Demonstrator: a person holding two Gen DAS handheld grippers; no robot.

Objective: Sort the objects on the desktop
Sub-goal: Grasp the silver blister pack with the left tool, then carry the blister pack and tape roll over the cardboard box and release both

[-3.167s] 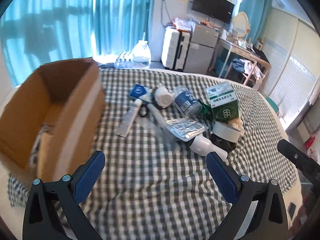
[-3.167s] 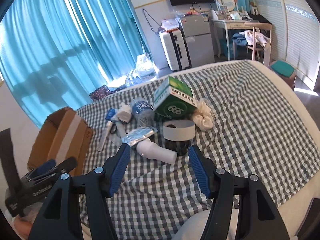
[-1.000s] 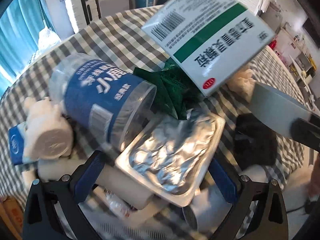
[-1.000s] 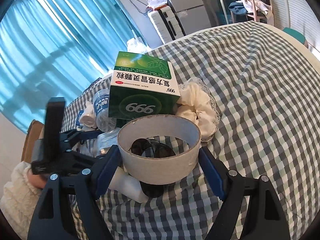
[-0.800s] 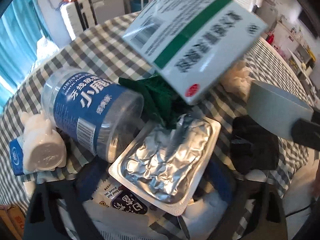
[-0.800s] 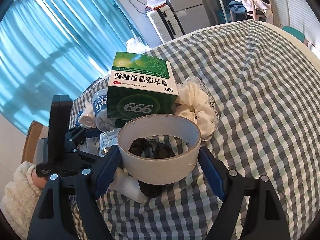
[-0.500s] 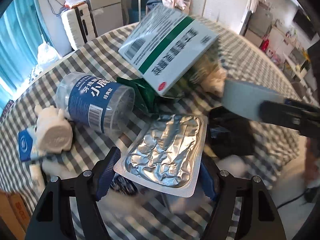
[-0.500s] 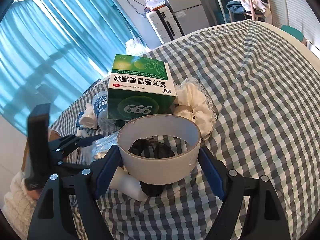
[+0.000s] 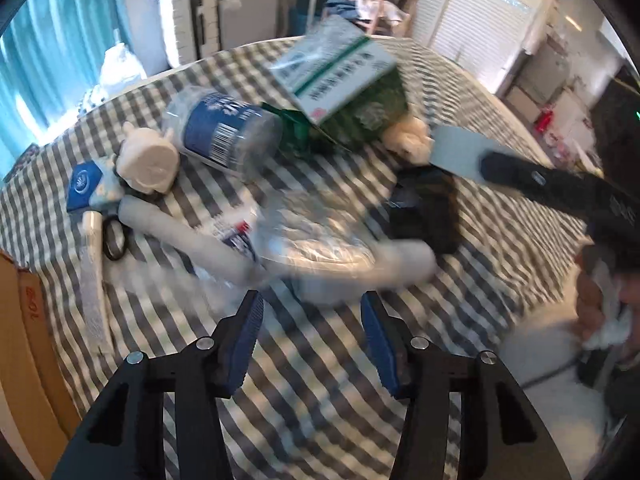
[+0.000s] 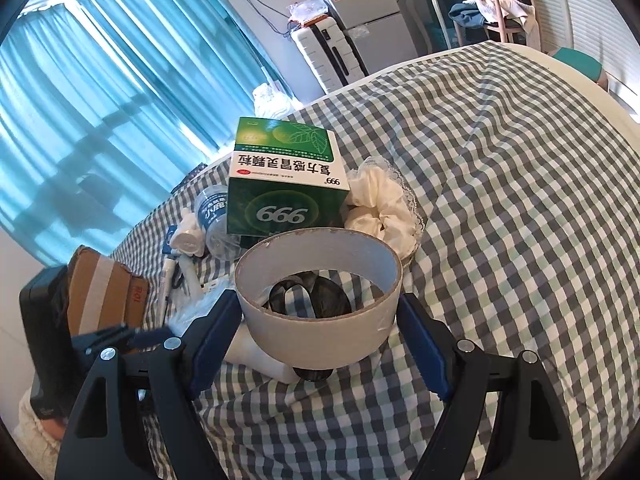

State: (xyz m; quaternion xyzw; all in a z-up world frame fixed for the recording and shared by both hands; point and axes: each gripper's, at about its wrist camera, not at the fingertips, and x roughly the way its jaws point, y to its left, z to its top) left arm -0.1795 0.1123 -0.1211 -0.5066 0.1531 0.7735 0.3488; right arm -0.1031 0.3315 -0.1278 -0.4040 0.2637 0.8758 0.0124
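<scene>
Tape roll [image 10: 318,304], a wide whitish ring, sits between the blue pads of the right gripper [image 10: 320,340]; the jaws stand wide and both pads press its sides, so it is gripped. Under the ring lies a dark object [image 10: 316,294], seen through its hole. Just beyond stands a green medicine box [image 10: 286,196], with a cream scrunchie [image 10: 382,204] touching its right side and a clear bottle with a blue label [image 10: 212,216] at its left. All of this rests on a grey-and-white checked cloth [image 10: 500,200].

From the left wrist view, the left gripper [image 9: 310,336] hangs above the near part of the cloth with its jaws about half open; they have just been closing, and nothing is between the pads. The silvery blister pack [image 9: 316,240] lies blurred just beyond the fingertips, on top of a white tube [image 9: 188,236]. Farther off are the blue-label bottle [image 9: 224,136] on its side, a white roll [image 9: 146,160] to its left, a small blue packet [image 9: 82,184] and a pair of scissors [image 9: 116,240]. The green box [image 9: 348,84] leans at the far side. A cardboard box [image 9: 28,336] shows at the left edge. The right gripper's arm and the tape roll enter from the right
</scene>
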